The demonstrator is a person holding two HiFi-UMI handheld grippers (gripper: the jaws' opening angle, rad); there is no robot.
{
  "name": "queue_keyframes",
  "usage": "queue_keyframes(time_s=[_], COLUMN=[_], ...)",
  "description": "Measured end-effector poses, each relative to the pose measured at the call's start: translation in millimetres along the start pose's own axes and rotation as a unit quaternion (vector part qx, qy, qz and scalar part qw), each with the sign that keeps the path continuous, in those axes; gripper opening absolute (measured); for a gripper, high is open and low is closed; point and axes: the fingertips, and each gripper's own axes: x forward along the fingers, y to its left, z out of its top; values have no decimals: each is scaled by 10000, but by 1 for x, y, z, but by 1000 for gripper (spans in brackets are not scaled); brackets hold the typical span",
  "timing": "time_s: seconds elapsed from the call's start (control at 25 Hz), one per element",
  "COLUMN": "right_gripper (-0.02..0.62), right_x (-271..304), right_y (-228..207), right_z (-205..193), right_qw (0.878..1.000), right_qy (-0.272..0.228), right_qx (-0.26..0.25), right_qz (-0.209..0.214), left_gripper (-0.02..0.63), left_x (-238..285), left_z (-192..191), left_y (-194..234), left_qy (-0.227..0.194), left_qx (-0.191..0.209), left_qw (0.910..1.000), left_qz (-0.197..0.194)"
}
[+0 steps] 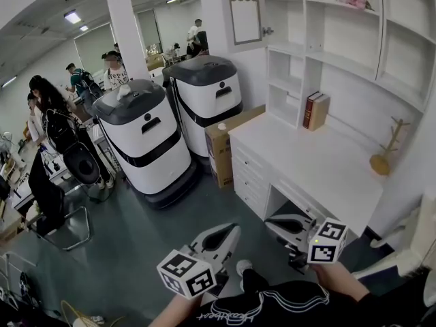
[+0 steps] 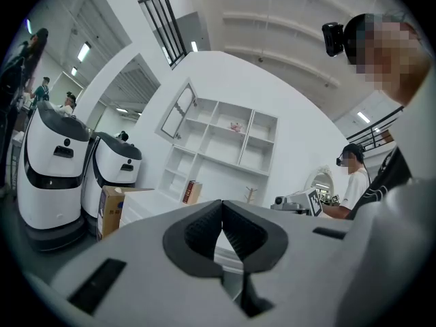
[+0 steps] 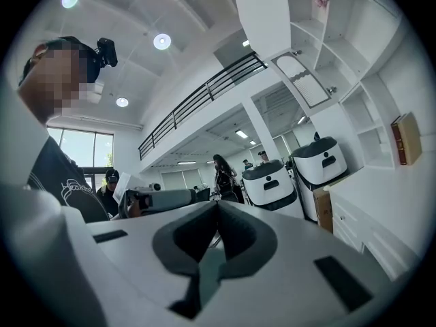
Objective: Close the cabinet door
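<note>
Cabinet door [image 1: 243, 9], tall and upright, stands open high at the shelf unit's left end, well above and ahead of both hand-held grippers, left [image 2: 221, 204] and right [image 3: 216, 205], both jaws together w/ nothing held, right looks nearer; counter [image 1: 320, 162] and cardboard box [image 1: 221, 145] below the door.

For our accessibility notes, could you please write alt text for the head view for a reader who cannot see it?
Seen from above, a person holds the left gripper and right gripper low before a white desk, with the cabinet door above it standing open. Two white robots and a cardboard box stand to the left of the desk.
</note>
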Motion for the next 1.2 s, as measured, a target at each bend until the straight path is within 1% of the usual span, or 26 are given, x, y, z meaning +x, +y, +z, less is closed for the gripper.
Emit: queue_keyframes(time_s=[0.08,0.28,0.44,0.56,0.8,0.92,1.04,1.2], right_gripper=[6,6,6,6,6,6,6,6], right_x=[10,40,67,90,135,149,160,172], right_y=[-12,-51,-96,-134,-209,-243,-270,-289], right_z=[0,3,7,21,48,63,85,110], right_qw=[10000,9998,9994,9993,9991,9993,9998,9999], right_qy=[45,141,295,283,192,129,28,-104], right_qx=[36,106,177,248,350,334,210,-3], right_qz=[38,77,79,88,127,77,52,67], left_gripper=[5,5,5,5,5,5,5,5], left_x=[6,28,55,80,137,166,191,209], left_z=[-1,4,11,22,48,63,79,92], left_y=[13,61,105,139,207,234,251,263], left_qy=[37,-10,-31,8,151,129,51,22], left_qx=[-31,-308,-461,-528,-429,-416,-445,-322], left_qw=[10000,9993,9985,9981,9983,9985,9988,9994], left_qz=[66,195,283,313,354,322,215,92])
